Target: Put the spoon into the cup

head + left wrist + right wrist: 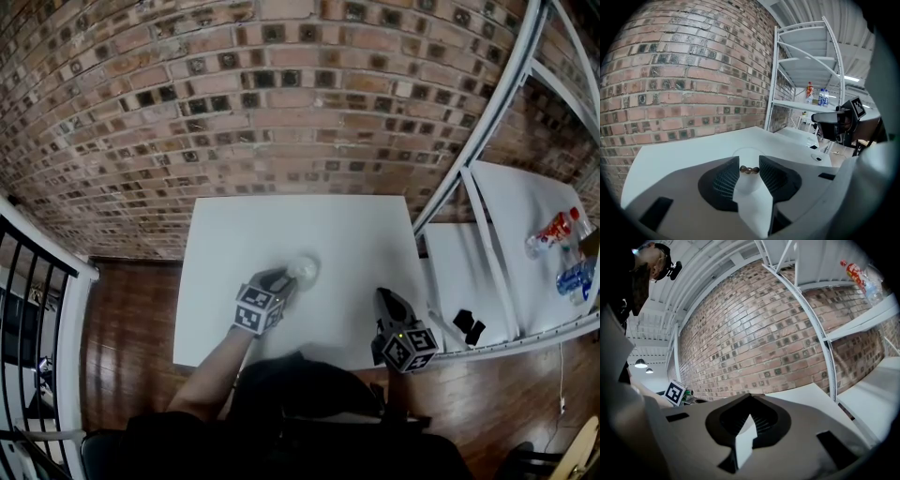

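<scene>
A clear, translucent cup point(304, 270) stands on the white table point(366, 234), a little left of its middle. My left gripper point(284, 277) is right beside the cup on its near-left side. In the left gripper view the jaws point(749, 169) are closed on a small brown, beaded piece of the spoon point(749, 169), held crosswise just over the cup point(749, 183). The rest of the spoon is hidden. My right gripper point(385, 296) hovers over the table's near right corner, apart from the cup. Its fingertips meet with nothing between them point(749, 402).
A brick wall point(281, 94) backs the table. A white metal shelf frame point(469, 150) stands at the right, with bottles point(553, 230) and small black items point(469, 325) on its boards. A black railing point(28, 281) is at the left, over wooden floor.
</scene>
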{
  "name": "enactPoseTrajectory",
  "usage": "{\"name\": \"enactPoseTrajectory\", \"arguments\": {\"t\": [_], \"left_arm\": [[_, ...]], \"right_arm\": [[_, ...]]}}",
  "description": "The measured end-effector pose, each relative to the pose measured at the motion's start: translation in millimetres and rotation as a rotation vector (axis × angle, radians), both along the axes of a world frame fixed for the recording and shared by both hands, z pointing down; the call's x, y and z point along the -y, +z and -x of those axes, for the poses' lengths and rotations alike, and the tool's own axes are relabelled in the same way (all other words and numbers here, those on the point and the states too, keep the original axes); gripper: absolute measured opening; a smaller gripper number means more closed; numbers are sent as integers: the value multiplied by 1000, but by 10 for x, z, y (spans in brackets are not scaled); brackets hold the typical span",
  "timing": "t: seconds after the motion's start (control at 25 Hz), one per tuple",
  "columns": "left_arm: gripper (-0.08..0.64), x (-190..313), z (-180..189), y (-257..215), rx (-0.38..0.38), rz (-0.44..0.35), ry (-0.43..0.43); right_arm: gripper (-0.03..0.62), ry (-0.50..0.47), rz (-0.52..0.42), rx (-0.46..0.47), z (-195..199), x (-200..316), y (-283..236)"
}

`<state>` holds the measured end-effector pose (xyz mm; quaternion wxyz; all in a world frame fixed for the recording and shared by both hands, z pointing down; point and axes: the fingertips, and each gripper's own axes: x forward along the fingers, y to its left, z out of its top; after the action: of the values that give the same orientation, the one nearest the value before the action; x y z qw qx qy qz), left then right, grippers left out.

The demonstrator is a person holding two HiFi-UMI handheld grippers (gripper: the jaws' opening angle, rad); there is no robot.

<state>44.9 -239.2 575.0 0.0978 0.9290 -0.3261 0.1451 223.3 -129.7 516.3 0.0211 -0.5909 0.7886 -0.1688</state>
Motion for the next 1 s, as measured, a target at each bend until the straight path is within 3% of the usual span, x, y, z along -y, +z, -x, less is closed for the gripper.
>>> {"name": "enactPoseTrajectory", "arguments": {"t": [0.16,0.36,0.64,0.76,0.8,0.84,1.0], "left_arm": [[189,-21,27,-41,4,-21,10],[190,-52,155,-231,-51,-74,0],[182,47,542,-627,-137,-121,-104],[102,112,832,-871,-183,-178,-182],[30,124,958,-959,-198,-204,-216],[5,129,1089,-1041,-211,-229,-248],[3,90,1524,-1260,-240,-292,-334]], "right_arm": [[5,-3,2,0,-1,33,4],[5,-26,11,-2,77,71,16],[5,-64,-1,-22,220,191,-40],[5,-79,-24,-28,277,255,-97],[5,-83,-30,-32,296,267,-117],[5,-87,-32,-37,312,274,-133],[5,-86,-34,-49,333,291,-159]]}}
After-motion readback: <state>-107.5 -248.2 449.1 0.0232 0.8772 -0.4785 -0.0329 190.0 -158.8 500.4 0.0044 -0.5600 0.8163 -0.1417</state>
